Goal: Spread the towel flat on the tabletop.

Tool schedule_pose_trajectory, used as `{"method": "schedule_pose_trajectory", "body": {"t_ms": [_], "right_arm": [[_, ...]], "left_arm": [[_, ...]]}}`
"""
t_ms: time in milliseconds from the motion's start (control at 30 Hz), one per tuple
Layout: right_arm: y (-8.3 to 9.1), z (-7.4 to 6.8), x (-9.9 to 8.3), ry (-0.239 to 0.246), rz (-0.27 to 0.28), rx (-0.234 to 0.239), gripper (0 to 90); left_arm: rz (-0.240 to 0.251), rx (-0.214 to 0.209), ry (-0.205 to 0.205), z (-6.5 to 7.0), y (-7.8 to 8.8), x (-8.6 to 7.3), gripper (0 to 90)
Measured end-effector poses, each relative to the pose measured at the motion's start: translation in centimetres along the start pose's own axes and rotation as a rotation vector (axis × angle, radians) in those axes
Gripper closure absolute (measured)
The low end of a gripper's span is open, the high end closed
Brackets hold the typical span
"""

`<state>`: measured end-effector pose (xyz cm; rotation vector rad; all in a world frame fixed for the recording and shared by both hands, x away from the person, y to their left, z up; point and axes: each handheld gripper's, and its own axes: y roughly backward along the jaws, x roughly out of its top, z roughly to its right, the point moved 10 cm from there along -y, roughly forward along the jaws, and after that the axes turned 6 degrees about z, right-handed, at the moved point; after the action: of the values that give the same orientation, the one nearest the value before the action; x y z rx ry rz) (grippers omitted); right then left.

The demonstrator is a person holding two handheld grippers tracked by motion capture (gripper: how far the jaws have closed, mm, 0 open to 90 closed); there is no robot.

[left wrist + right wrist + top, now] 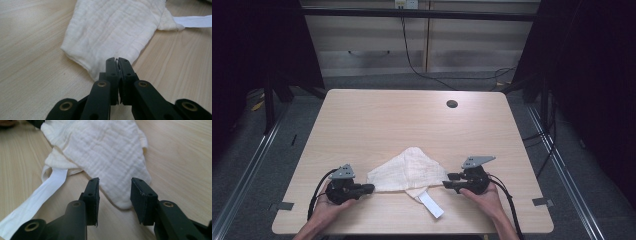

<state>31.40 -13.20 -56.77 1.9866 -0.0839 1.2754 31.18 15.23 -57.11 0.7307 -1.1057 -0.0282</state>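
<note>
cloth on table, between left tool, right tool

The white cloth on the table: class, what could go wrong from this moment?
1. The left hand-held gripper pinches only the cloth edge; a pull may slip it free.
2. The right hand-held gripper stands open around the opposite corner; closing may miss it.
3. The loose white strip could drag or snag.

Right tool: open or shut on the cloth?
Open. In the right gripper view the right tool shows a clear gap between its pads, with a corner of the white cloth lying between them, unpinched.
</note>
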Motion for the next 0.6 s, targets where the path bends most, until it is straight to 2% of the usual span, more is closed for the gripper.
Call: {"method": "schedule_pose_trajectory", "body": {"t_ms": [167, 267, 367, 467, 600], "right_arm": [[-0.21, -0.24, -0.13, 0.055, -0.012, -0.019, 59.2], [-0.31, -0.21, -0.20, 0.114, -0.029, -0.061, 65.5], [-0.49, 0.11, -0.16, 0.159, -0.028, -0.108, 76.3], [-0.50, 0.53, -0.10, 0.129, -0.017, -0.132, 86.2], [-0.35, 0.60, 0.04, 0.074, -0.002, -0.100, 88.4]], "left_arm": [[0.000, -0.002, 0.006, -0.10, 0.02, 0.00, 87.2], [0.004, -0.005, 0.014, -0.11, 0.01, 0.01, 87.2], [0.001, -0.003, 0.019, -0.12, 0.02, 0.00, 87.2], [-0.001, 0.004, 0.013, 0.00, -0.01, 0.03, 87.3], [-0.001, 0.013, 0.010, 0.01, 0.03, 0.11, 87.6]]}}
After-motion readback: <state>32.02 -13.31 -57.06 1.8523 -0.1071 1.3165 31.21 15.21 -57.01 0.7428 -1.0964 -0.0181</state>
